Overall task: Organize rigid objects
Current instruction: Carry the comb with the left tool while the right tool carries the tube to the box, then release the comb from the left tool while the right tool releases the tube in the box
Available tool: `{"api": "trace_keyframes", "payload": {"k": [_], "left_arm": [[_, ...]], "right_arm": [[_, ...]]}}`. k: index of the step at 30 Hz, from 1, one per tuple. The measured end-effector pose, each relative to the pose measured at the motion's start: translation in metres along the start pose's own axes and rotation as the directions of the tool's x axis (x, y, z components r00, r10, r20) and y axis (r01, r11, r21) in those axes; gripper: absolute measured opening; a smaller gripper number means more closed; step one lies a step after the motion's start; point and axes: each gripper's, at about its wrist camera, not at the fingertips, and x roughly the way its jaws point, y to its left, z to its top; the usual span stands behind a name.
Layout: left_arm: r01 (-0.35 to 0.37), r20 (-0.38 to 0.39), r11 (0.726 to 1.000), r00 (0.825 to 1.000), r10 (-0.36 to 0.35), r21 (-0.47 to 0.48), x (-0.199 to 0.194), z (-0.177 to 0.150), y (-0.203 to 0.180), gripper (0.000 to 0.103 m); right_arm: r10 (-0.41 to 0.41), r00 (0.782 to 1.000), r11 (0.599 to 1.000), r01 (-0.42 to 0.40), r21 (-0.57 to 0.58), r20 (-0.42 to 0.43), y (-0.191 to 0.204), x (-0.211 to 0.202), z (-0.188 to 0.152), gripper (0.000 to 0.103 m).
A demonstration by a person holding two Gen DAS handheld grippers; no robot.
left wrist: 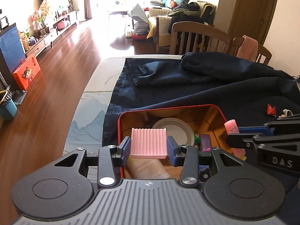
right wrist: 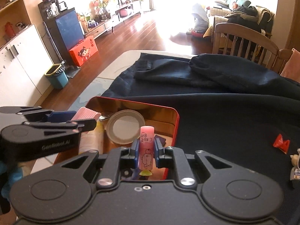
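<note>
Left gripper (left wrist: 148, 146) clamped on a pink ribbed tray (left wrist: 148, 142), held over the red tin (left wrist: 168, 107). Right gripper (right wrist: 146, 150) closed around a pink printed block (right wrist: 146, 146), above the same tin's near end. Inside already: round lid (right wrist: 124, 126), tube (left wrist: 148, 169), purple piece (left wrist: 204, 140). Dark cloth (left wrist: 206, 86) beneath the tin; red wrapper (right wrist: 281, 142) well apart, right.

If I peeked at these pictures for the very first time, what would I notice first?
Probably the two pink things held up over the red tin on the table: the left gripper pinches a ridged pink tray, and the right gripper pinches a pink tube with a little cartoon drawn on it. Inside the tin lies a round white lid, and a big dark blue cloth spreads behind it.
</note>
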Motion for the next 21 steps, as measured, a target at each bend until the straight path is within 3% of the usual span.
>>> {"api": "trace_keyframes", "payload": {"k": [21], "left_arm": [[-0.011, -0.022, 0.999, 1.0, 0.012, 0.051, 0.046, 0.017, -0.003, 0.04]], "right_arm": [[-0.035, 0.995, 0.998, 0.031, -0.053, -0.09, -0.006, 0.048, 0.006, 0.015]]}}
